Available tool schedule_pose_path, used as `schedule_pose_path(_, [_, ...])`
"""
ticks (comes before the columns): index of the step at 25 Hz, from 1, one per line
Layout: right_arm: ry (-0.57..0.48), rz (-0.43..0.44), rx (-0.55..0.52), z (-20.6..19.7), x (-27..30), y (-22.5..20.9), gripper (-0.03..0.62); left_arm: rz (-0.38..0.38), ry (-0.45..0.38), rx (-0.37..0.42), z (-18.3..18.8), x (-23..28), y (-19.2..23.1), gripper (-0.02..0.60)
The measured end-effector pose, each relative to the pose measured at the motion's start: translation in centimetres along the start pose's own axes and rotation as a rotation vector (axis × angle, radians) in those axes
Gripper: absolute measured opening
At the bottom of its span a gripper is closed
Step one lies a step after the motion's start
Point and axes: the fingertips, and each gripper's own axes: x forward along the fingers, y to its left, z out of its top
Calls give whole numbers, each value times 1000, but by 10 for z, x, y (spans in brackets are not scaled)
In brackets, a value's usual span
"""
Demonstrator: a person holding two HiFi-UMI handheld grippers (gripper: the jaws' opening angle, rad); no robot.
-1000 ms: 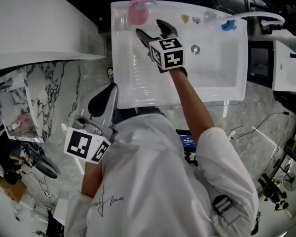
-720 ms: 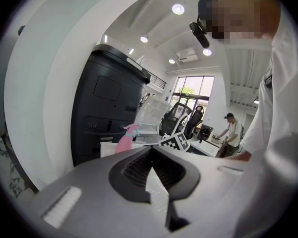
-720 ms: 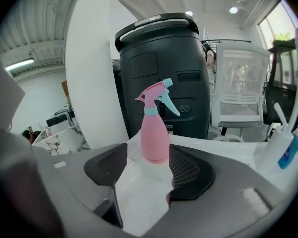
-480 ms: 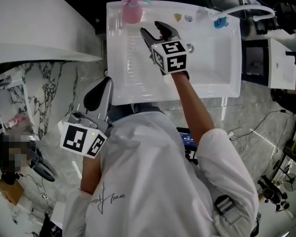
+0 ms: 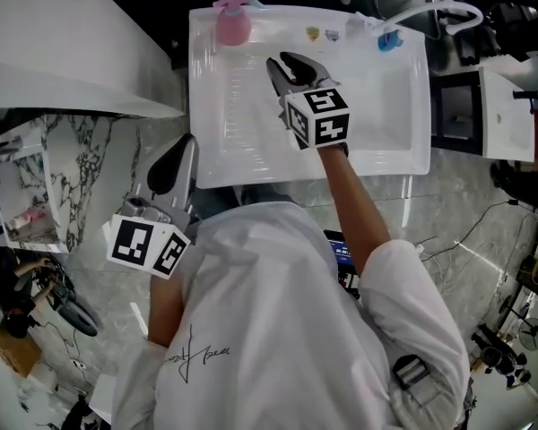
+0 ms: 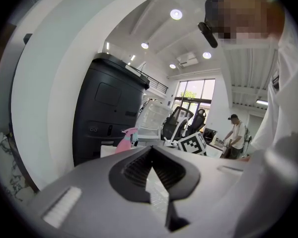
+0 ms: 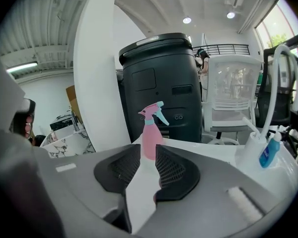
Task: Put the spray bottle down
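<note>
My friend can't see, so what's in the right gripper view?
A pink spray bottle stands upright on the rim of the white sink, before a black bin. Nearer, the right gripper jaws are closing with nothing between them.

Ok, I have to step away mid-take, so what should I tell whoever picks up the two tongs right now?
Right tongs: over the sink, empty, jaws closing. The bottle only shows beyond them, clearly apart.
Left tongs: shut, empty, held low at the person's left side, outside the sink.
Spray bottle: pink, upright on the sink's far left corner, with nothing touching it.
Done: the bottle is set down and released.
Left: probably nothing for this task, beyond bringing the right tongs clear of the sink.
</note>
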Motion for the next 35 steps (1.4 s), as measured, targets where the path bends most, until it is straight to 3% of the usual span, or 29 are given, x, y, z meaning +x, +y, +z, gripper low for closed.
schedule_pose_path(22, [-49, 46, 11, -2, -95, 14, 0, -4, -27, 19, -10, -7, -37, 38])
schedule_pose_path(35, [-72, 35, 37, -8, -134, 29, -3, 26, -19, 15, -24, -18, -32, 38])
